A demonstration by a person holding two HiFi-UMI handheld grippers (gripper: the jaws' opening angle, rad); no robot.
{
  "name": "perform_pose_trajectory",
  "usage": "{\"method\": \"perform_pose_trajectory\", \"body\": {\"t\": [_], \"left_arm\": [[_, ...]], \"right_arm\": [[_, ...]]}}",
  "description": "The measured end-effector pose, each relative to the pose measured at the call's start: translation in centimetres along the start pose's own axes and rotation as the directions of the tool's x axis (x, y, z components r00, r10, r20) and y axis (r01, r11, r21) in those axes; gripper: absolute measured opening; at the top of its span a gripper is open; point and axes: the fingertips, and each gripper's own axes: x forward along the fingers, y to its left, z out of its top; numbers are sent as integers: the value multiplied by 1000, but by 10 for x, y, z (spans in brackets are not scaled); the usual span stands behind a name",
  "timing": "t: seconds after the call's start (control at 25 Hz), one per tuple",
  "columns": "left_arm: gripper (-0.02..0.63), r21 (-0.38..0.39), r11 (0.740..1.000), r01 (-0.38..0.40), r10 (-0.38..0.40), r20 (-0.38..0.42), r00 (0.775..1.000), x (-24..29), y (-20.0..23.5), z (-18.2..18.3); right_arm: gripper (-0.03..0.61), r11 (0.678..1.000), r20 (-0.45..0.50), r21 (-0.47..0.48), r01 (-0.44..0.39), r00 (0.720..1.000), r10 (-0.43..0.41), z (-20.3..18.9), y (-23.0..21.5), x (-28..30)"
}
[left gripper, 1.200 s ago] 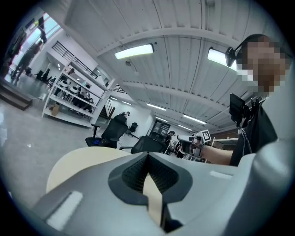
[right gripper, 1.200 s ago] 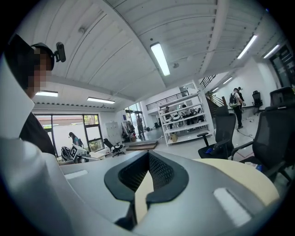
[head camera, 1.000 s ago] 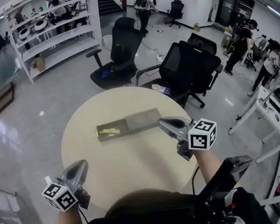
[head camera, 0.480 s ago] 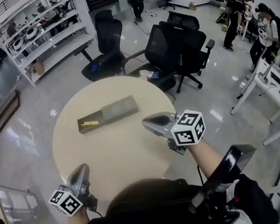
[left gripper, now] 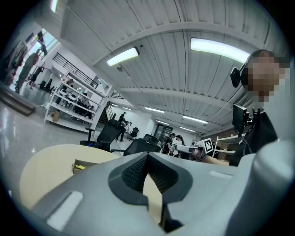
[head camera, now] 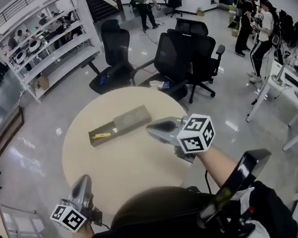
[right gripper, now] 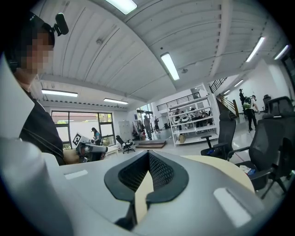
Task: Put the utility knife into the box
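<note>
lying yellow in the grey box, utility knife; left hand-held gripper, right hand-held gripper closed.

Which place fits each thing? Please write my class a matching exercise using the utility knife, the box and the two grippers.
Things:
1. utility knife
2. box
3. left gripper
4. right gripper

Places:
A. raised over the right part of the round table, tip close to the box
B. lying in the open tray of the box
C. resting on the table's far half, tray slid out
D. low at the table's near left edge

Pairs: 1-B, 2-C, 3-D, 4-A
</note>
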Motion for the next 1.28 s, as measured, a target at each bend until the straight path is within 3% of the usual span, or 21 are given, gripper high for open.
{"method": "perform_pose_trajectory", "body": {"t": [0.28,0.56,1.28], "left_arm": [[-5,6,1000,22,-22,25,999,-36,46,22],[-5,-19,998,53,-52,43,998,-48,65,25],[-5,-53,998,36,-33,57,998,-48,59,10]], "right_arm": [[12,999,3,-15,28,1000,-28,5,37,47],[12,998,-45,-44,45,998,-47,0,58,72],[12,998,-70,-47,32,997,-36,-9,53,62]]}}
